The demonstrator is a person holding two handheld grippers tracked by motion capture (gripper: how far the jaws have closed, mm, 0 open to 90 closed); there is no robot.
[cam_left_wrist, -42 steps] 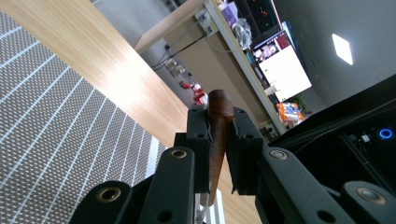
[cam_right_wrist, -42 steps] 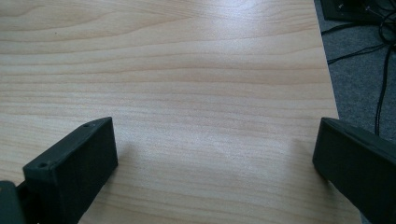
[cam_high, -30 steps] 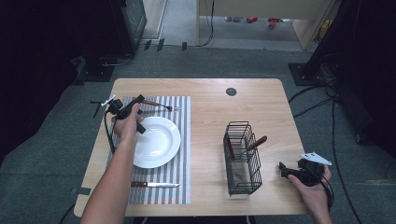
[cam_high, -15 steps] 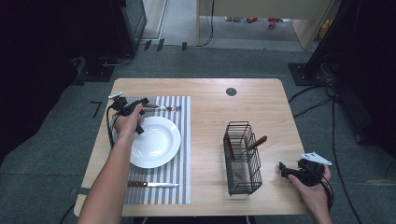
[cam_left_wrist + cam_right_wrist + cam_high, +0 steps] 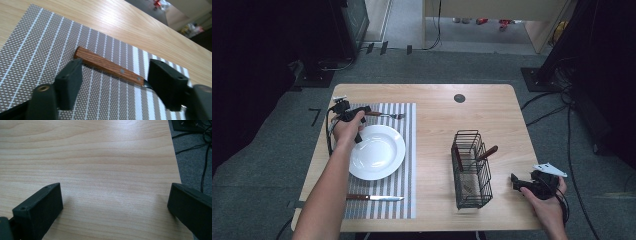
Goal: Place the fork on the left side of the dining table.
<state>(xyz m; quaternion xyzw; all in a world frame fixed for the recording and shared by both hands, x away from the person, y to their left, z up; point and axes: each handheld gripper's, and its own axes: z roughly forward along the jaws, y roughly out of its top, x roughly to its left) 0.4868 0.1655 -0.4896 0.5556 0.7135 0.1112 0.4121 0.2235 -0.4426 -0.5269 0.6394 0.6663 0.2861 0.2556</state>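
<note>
the fork (image 5: pixel 384 115) lies flat along the far edge of the striped placemat (image 5: pixel 407 165), just beyond the white plate (image 5: pixel 377 152), its wooden handle (image 5: pixel 108 67) brown, riveted and squared off. we see our left gripper (image 5: pixel 354 116) low over that handle, jaws having just been opening and now apart on either side without pressing it (a release, we judge, to leave the fork at its place setting). the mat is woven and grey-white. a knife (image 5: pixel 374 198) lies at its near edge. our right gripper (image 5: pixel 532 182) rests by the table's (image 5: pixel 437 120) near right corner, jaws wide apart, beside the wire basket (image 5: pixel 472 170).
</note>
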